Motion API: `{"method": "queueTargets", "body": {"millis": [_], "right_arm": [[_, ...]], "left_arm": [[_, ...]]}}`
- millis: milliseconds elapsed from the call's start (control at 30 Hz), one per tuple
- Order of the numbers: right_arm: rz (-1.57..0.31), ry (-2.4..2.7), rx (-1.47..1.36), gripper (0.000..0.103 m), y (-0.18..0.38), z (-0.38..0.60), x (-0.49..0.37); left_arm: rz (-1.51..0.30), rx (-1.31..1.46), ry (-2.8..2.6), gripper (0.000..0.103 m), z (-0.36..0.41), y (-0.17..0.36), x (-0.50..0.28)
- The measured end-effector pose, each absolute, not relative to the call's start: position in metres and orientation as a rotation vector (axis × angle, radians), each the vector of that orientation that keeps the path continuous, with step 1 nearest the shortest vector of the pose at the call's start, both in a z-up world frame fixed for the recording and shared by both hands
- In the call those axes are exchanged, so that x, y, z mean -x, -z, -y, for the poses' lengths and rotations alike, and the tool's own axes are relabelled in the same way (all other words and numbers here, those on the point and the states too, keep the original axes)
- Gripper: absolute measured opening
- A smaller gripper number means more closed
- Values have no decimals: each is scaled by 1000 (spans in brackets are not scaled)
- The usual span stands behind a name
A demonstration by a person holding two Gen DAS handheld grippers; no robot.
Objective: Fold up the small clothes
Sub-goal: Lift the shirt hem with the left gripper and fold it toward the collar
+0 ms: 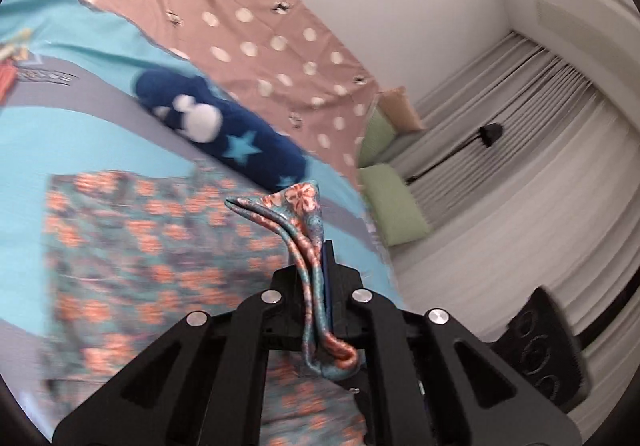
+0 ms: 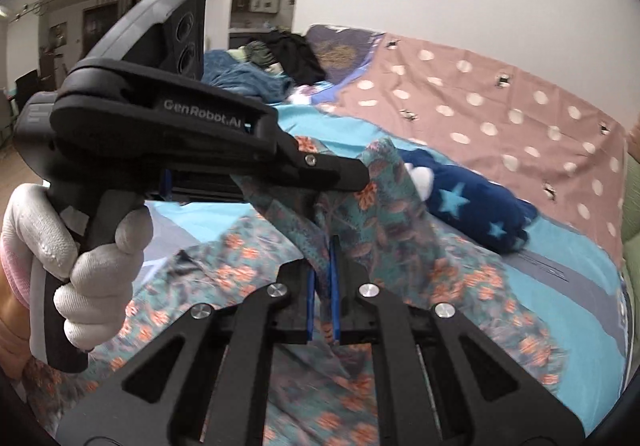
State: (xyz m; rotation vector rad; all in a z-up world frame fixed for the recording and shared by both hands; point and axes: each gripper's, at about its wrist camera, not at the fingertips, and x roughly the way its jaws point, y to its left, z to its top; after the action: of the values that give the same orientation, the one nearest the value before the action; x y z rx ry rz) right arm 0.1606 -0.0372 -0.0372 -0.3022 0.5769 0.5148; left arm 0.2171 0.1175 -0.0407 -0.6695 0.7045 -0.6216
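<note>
A teal garment with orange flowers [image 1: 140, 246] lies spread on the bed, and it also shows in the right wrist view [image 2: 400, 230]. My left gripper [image 1: 316, 258] is shut on a bunched edge of it and lifts that edge off the bed. My right gripper [image 2: 323, 258] is shut on another raised fold of the same garment. In the right wrist view the left gripper [image 2: 344, 176] sits just above and left of mine, held by a gloved hand [image 2: 68, 258]. The two grippers are close together.
A folded navy piece with light stars [image 1: 240, 142] lies on the turquoise bed cover [image 1: 60, 42] beyond the garment, also in the right wrist view [image 2: 476, 206]. A pink dotted sheet [image 2: 500, 106] lies behind. A clothes pile [image 2: 256, 74] sits far back. Green cushions [image 1: 390, 202] and curtains stand right.
</note>
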Motion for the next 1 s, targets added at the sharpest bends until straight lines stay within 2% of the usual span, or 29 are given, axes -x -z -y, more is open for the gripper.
{"method": "queueTargets", "body": {"millis": [100,133,167,200,267,467,633,767,867,1000], "right_arm": [[-645,-527,330,10,57,25,-170],[-666,-526,333,16,63,25,-170],[-682,-518,336,29,68,27,-170],[-687,-514,336,35,71,32,-168],[-696,-488,326,36,73,55,-163],[-765,-250,293,52,82,152,-145],[-841,-36,230,64,101,240,-126],[-880,150,259,74,127,291,-118],[-906,120,58,75,125,316,-115],[-861,76,69,74,119,298,-106]], "left_arm": [[-757,636,536,5,-132,63,-219],[-773,623,504,5,-133,71,-222],[-789,614,475,5,-137,80,-223],[-810,609,441,6,-144,91,-225],[-832,610,397,11,-152,104,-227],[-825,596,334,27,-179,118,-210],[-834,525,326,42,-169,119,-201],[-846,401,285,43,-153,122,-196],[-848,368,264,44,-150,122,-195],[-845,336,243,47,-147,120,-192]]}}
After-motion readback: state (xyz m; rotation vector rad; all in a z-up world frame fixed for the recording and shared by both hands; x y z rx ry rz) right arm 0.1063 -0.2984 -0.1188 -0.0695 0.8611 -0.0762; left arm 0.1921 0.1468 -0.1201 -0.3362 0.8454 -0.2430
